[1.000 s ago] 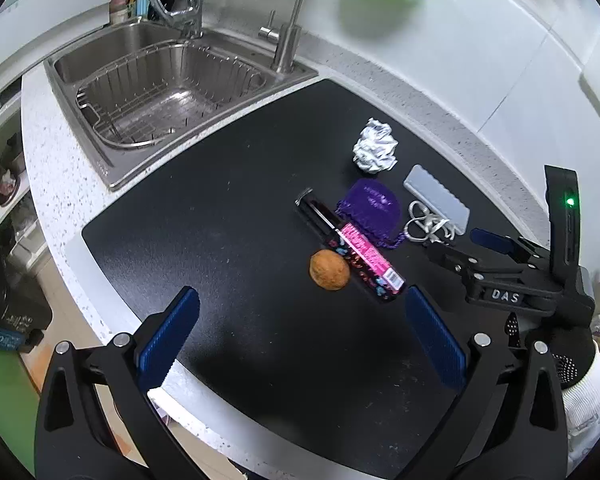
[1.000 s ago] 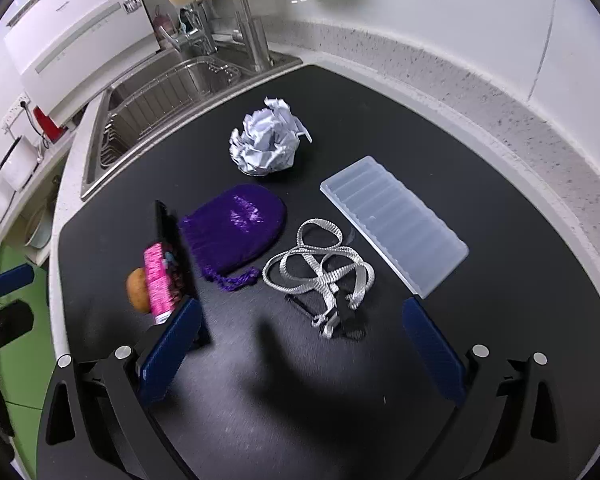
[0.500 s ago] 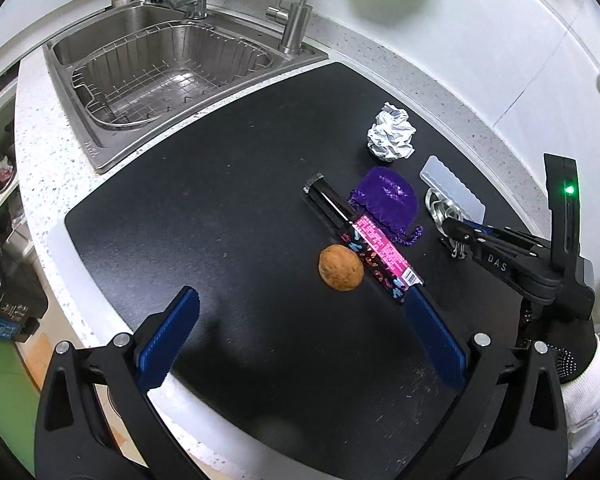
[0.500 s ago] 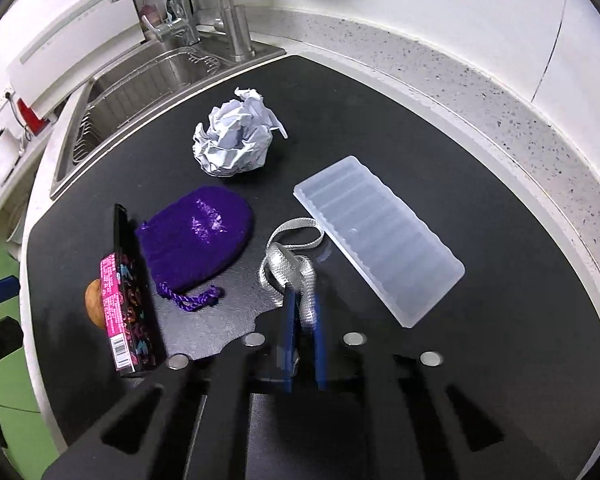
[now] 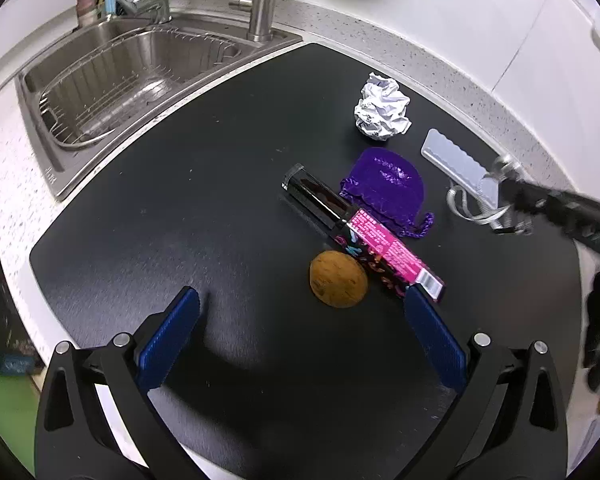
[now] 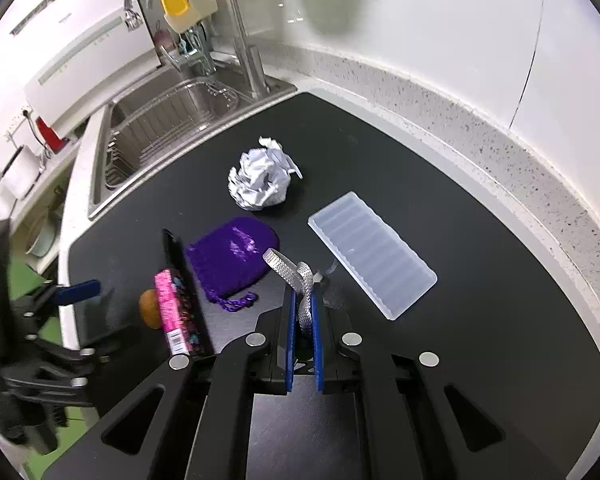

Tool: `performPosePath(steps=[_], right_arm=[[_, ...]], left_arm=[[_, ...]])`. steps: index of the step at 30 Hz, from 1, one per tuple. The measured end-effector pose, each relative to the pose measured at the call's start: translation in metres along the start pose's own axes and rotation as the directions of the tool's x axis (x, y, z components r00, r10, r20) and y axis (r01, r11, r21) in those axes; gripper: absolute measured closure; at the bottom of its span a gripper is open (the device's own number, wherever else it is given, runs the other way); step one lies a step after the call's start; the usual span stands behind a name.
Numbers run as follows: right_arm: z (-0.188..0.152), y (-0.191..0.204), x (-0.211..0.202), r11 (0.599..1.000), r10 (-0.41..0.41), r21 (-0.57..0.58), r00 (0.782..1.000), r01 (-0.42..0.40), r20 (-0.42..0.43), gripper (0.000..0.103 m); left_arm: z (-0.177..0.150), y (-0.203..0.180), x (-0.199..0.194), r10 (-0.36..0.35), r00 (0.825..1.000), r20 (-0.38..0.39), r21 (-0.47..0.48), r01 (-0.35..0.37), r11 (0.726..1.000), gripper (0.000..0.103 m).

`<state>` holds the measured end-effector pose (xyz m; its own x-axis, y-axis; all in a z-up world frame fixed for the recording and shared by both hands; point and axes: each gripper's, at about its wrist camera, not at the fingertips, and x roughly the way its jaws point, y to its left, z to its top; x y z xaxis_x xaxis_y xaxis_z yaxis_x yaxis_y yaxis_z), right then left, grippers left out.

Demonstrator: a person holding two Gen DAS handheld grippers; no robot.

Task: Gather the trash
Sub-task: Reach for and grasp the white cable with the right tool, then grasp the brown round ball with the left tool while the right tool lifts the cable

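— Trash is what they're after, and the first piece picked is that grey woven strap [image 6: 306, 280]. It's pinched between the blue pads of the right gripper [image 6: 303, 316], loops sticking out past the tips, just beside the purple drawstring pouch [image 6: 232, 258].

— Is it off the black mat [image 6: 480, 320] yet?

— Hard to say from here; most of it looks lifted, but a tail may touch the mat. I'd guess the loose loops are why it was grabbed in a bunch: no single edge to take.

— And the other hand?

— The left gripper [image 5: 300, 344] hangs over the near side of the mat, fingers wide apart and nothing between them. A brown round lump, maybe a nut or a small fruit [image 5: 339, 279], sits just beyond its tips, on the near side of the pouch. It seems lined up for that next.

— What else lies around the pouch?

— A long black box with a pink label [image 5: 360, 236] runs along its near edge, touching the brown lump. A crumpled white paper ball [image 6: 262, 178] sits on the far side, toward the steel sink [image 5: 112, 76]. A frosted ribbed plastic tray [image 6: 372, 252] lies flat on the right gripper's side, close to the strap.

— Where does it all go?

— I see no bin from either hand's view, so I cannot tell.
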<state>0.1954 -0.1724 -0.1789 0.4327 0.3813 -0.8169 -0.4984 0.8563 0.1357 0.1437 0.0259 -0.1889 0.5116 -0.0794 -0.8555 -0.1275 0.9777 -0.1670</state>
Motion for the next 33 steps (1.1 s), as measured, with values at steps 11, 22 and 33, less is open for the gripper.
performPosePath(steps=[11,22,33], right_arm=[[0.008,-0.004,-0.029,0.999,0.023,0.023,0.999,-0.024,0.039,0.096],[0.006,-0.007,-0.033,0.999,0.028,0.034,0.999,-0.03,0.04,0.096],[0.008,-0.002,-0.058,0.999,0.046,0.025,0.996,-0.048,0.081,0.096]], left_arm=[[-0.001,-0.02,0.016,0.047,0.997,0.063,0.148,-0.056,0.987,0.018],[0.011,-0.013,0.018,0.066,0.996,0.066,0.138,-0.074,0.988,0.067],[0.015,-0.015,-0.016,0.022,0.999,0.033,0.084,-0.025,0.996,0.067]])
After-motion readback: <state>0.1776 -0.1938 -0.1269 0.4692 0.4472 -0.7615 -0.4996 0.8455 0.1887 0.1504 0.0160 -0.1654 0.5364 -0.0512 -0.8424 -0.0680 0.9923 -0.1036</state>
